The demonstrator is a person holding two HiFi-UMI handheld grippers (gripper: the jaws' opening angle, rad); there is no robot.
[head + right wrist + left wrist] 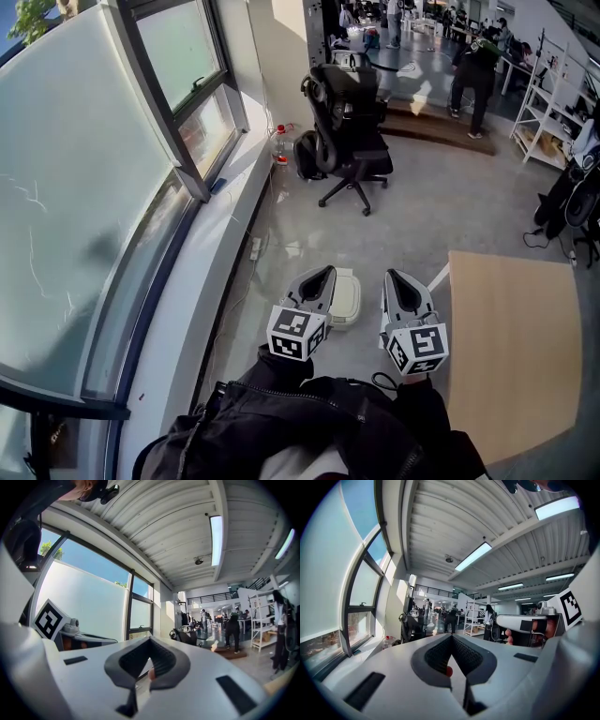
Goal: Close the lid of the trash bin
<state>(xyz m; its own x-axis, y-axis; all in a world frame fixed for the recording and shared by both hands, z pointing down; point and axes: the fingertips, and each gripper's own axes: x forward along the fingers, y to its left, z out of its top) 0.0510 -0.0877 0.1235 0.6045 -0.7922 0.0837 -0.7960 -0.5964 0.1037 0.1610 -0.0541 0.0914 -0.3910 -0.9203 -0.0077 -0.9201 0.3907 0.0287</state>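
Both tools are held up at chest height and point out into the room. The left tool [322, 275] has its jaws pressed together at the tips with nothing between them, and so does the right tool [396, 278]. The bin [348, 302] stands on the floor [422, 220] well below them, partly hidden behind the left tool. Its top shows as a pale flat face with a rim line, which looks like a lid lying down, though it is too small and too covered to be sure. The scene would fit tools not yet lowered to an open lid, or a lid already shut with the tools lifted away. Any work on that lid would mean bending down to the bin. Jaws pressed together make a fair blunt pusher, and pressing straight down near the lid's free edge should suit it best. The bin looks light and the polished floor smooth, so a sideways shove may slide it. A wooden table [511, 347] lies just to the right. A long window [84, 187] and its sill [202, 281] run along the left, with a bottle [279, 145] against the sill. An office chair [349, 131] stands beyond the bin. The room is a large open workspace, with a shelf [548, 112] and people at the far end.
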